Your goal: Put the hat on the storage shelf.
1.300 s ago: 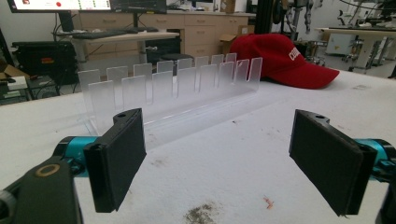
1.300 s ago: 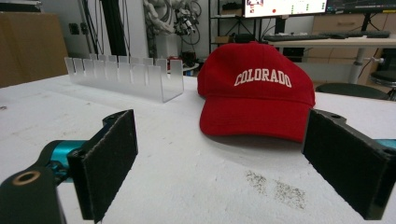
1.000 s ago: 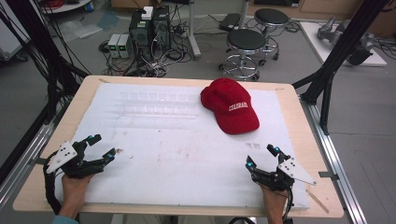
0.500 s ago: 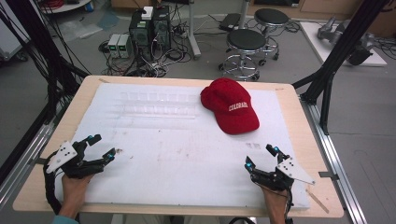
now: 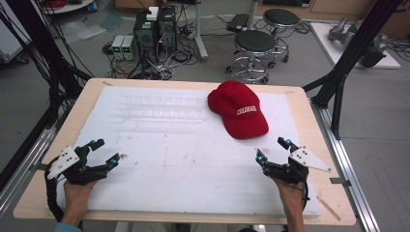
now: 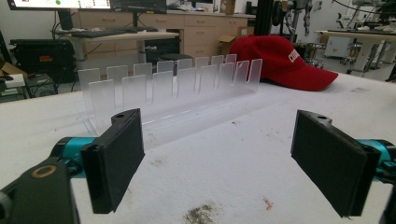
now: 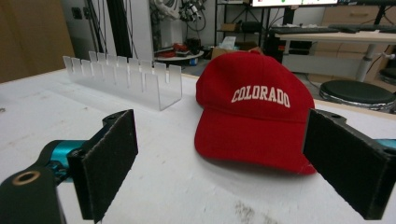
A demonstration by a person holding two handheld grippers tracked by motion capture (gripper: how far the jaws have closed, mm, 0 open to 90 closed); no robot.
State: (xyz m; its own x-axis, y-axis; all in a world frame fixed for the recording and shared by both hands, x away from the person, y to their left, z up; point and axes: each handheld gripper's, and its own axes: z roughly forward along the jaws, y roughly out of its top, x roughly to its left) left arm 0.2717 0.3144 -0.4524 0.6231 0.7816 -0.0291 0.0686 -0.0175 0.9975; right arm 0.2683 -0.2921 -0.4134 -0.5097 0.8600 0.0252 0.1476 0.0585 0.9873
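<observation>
While red cap [image 5: 240,115] sits beside clear slotted rack [image 5: 162,107], your right gripper [image 5: 271,150] waits near cap brim — left gripper [image 5: 105,152] well apart — both jaws wide, empty.

A clear acrylic slotted rack [image 5: 162,107] lies on the white-covered wooden table [image 5: 183,159], well ahead of the left hand-held gripper [image 5: 99,153]; black round stools [image 5: 257,42] stand beyond.

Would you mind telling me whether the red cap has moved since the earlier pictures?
No. The red cap lies just as before against the table's far edge.
</observation>
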